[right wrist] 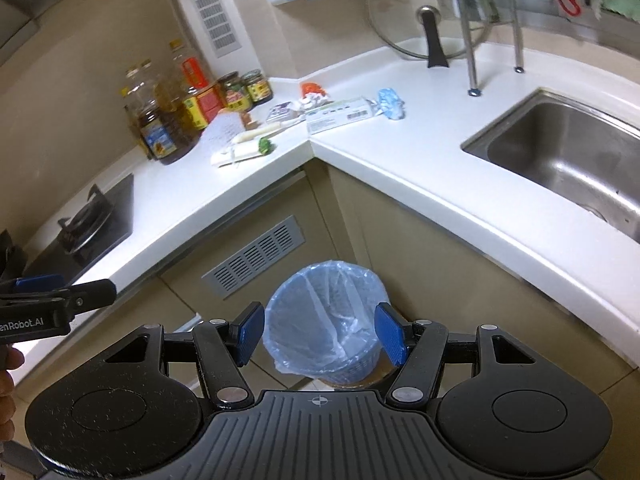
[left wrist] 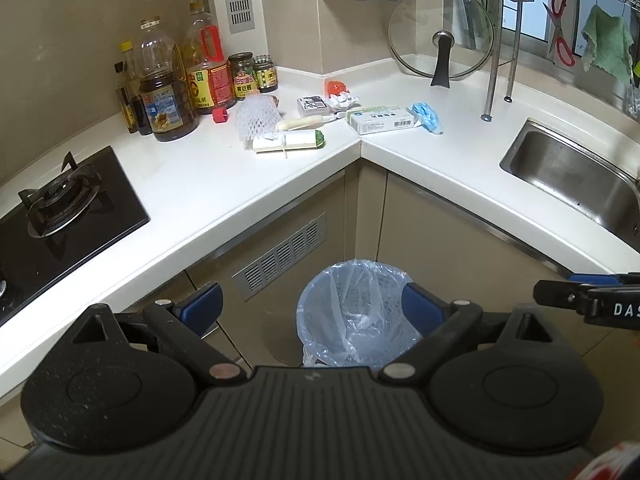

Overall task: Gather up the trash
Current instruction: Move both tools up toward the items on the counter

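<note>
So right now I'm hovering both grippers over the floor, nothing in either one. My left gripper (left wrist: 312,312) is spread wide apart, my right gripper (right wrist: 320,338) is apart too, just narrower. Low in the middle of both views, framed between my pads, the bin (left wrist: 352,312) is sitting on the floor with its thin blue liner waiting.

Further up, the trash is piling at the counter (left wrist: 224,184) corner, centre of frame. Reckon it's all light stuff. The foam net (left wrist: 256,114) is looking squishy, so I'd pinch it anywhere. The paper roll (left wrist: 290,142) is nearest the edge; I'd take it across the middle. The box (left wrist: 380,119) looks stiff, so across its narrow sides. The blue glove (left wrist: 428,116) is floppy, probably slippery.
</note>
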Tool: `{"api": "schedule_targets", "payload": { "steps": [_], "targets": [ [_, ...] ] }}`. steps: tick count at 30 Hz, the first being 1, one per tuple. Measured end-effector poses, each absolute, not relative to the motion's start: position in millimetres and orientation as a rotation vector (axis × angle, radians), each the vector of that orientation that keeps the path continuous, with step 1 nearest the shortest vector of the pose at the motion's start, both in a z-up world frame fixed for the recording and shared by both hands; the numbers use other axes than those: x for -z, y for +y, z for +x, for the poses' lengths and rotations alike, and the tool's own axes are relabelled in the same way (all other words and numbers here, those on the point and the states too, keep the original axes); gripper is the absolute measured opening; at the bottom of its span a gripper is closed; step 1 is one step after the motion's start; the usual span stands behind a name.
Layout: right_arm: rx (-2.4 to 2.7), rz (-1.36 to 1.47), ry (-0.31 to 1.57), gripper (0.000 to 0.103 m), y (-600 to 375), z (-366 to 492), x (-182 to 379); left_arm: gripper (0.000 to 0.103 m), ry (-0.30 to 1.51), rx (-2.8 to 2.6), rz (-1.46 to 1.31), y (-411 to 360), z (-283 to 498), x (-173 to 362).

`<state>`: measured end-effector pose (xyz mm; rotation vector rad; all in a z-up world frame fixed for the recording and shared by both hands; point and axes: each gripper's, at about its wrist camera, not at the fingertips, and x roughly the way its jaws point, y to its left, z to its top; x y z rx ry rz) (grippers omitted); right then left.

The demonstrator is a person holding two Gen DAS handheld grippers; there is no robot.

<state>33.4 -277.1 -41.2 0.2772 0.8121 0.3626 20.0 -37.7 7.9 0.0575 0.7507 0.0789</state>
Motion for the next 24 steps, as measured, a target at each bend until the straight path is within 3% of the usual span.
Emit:
{"api": "schedule_targets", "payload": {
  "steps": [12, 24],
  "targets": [
    [-0.273, 0.299, 0.825, 0.061, -262, 87, 57, 0.095, 0.733, -0.062, 0.041, 7, 98, 5],
    [-0.268, 0.338, 0.825, 0.061, -190, 212, 58, 0.088, 0.693, -0.071, 0.011, 93, 224, 2]
  ]
}}
